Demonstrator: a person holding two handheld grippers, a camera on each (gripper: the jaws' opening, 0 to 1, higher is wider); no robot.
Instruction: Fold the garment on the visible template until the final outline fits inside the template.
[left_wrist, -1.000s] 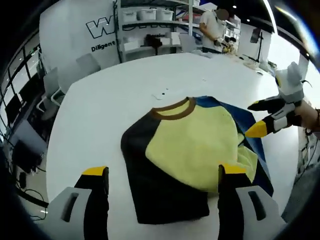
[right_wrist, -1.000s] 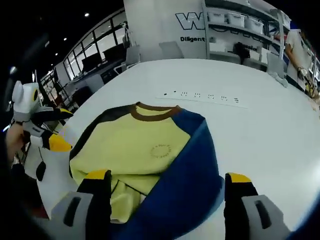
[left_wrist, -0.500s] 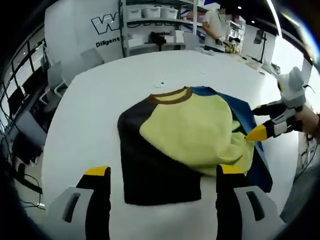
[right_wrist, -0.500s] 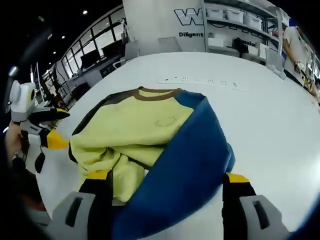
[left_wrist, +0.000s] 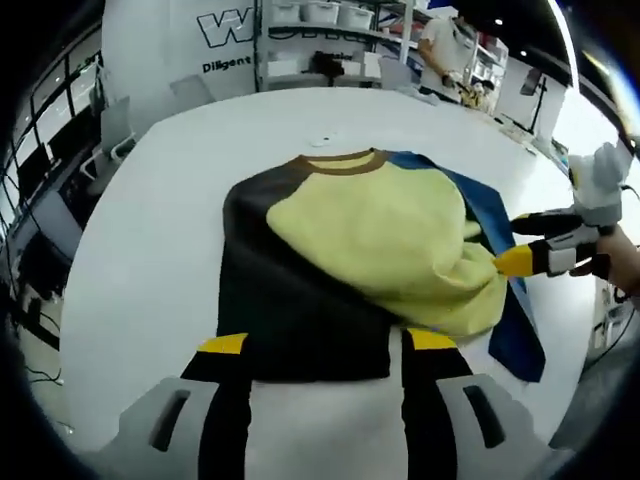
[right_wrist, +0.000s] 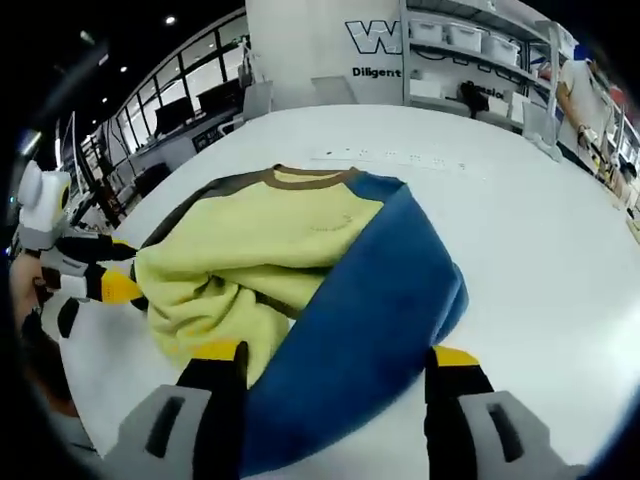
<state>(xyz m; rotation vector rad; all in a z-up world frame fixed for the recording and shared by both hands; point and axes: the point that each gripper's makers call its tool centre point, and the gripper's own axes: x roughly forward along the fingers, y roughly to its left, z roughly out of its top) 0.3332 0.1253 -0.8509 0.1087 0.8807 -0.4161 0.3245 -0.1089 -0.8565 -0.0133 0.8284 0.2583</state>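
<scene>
I see the garment (left_wrist: 370, 240), a shirt with a yellow front, brown collar, one dark sleeve and one blue sleeve, lying rumpled on the white table (left_wrist: 150, 260). My left tongs (left_wrist: 320, 345) are spread apart over the dark sleeve's lower edge, gripping nothing. My right tongs (right_wrist: 335, 355) are likewise parted, straddling the blue sleeve (right_wrist: 370, 300). Shelves (right_wrist: 480, 40) stand beyond the table.
</scene>
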